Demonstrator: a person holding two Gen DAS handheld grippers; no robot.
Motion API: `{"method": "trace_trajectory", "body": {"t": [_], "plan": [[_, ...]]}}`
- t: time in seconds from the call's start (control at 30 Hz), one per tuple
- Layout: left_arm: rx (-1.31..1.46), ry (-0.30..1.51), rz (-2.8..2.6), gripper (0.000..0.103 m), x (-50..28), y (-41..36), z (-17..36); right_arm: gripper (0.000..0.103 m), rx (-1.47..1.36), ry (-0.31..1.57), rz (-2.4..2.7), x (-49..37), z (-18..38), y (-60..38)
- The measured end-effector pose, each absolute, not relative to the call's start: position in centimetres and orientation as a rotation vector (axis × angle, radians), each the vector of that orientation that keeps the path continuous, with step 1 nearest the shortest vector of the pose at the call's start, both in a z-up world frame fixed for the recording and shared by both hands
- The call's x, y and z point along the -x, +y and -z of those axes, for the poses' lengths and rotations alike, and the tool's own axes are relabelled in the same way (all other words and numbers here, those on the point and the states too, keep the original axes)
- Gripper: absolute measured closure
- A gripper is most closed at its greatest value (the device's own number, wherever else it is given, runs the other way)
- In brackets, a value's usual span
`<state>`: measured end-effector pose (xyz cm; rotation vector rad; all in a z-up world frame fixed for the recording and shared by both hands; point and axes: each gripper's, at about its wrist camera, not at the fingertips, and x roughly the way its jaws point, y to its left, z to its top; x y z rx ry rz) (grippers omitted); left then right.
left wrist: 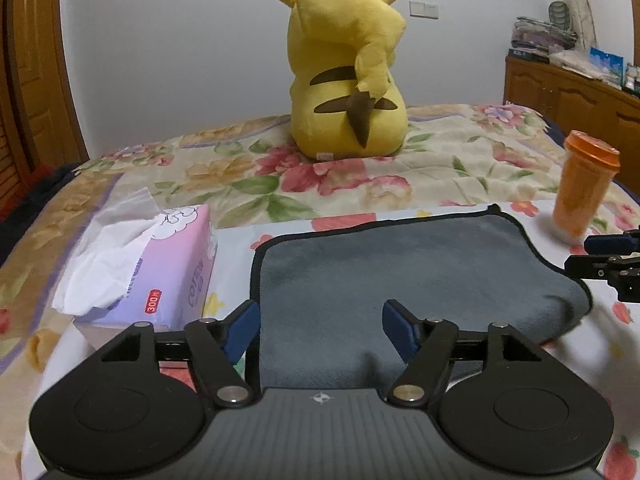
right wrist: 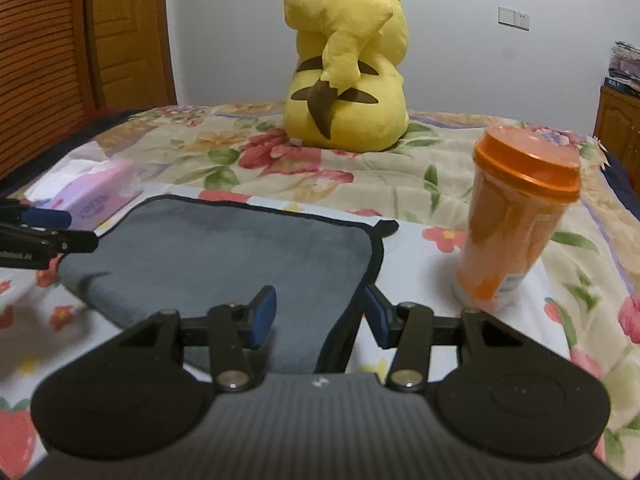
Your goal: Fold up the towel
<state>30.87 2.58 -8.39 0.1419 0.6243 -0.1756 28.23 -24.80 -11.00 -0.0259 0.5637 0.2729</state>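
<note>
A grey towel [left wrist: 400, 268] with a dark edge lies on the flowered bed; it also shows in the right wrist view [right wrist: 224, 252]. It looks folded, with a thick rounded near edge. My left gripper [left wrist: 320, 320] is open over the towel's near left corner, its blue pads [left wrist: 240, 330] straddling the left edge. My right gripper [right wrist: 320, 312] is open over the near right corner, straddling the right edge. Each gripper shows at the side of the other's view.
A pink tissue box [left wrist: 160, 272] sits left of the towel. An orange lidded cup [right wrist: 516, 216] stands to its right. A yellow plush toy [left wrist: 348, 64] sits behind on the bedspread [left wrist: 440, 160]. A wooden cabinet [left wrist: 568, 96] is at far right.
</note>
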Motion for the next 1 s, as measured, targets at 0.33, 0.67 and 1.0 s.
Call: {"method": "trace_trajectory", "body": {"t": [0.33,0.67,1.0], "plan": [[-0.145,0.610,0.191,0.019,-27.8,1.7,6.7,0.053,0.016,0.541,-0.266,-25.0,8.9,-25.6],[-0.152,0.569,0.159,0.000,-25.3,1.5,5.7,0.031,-0.007,0.540,-0.257,-22.8,8.6,-25.7],[-0.123,0.578,0.151,0.000,-23.7,1.3,5.6,0.008,-0.019,0.537,-0.268,-21.0,8.7,-24.9]]}}
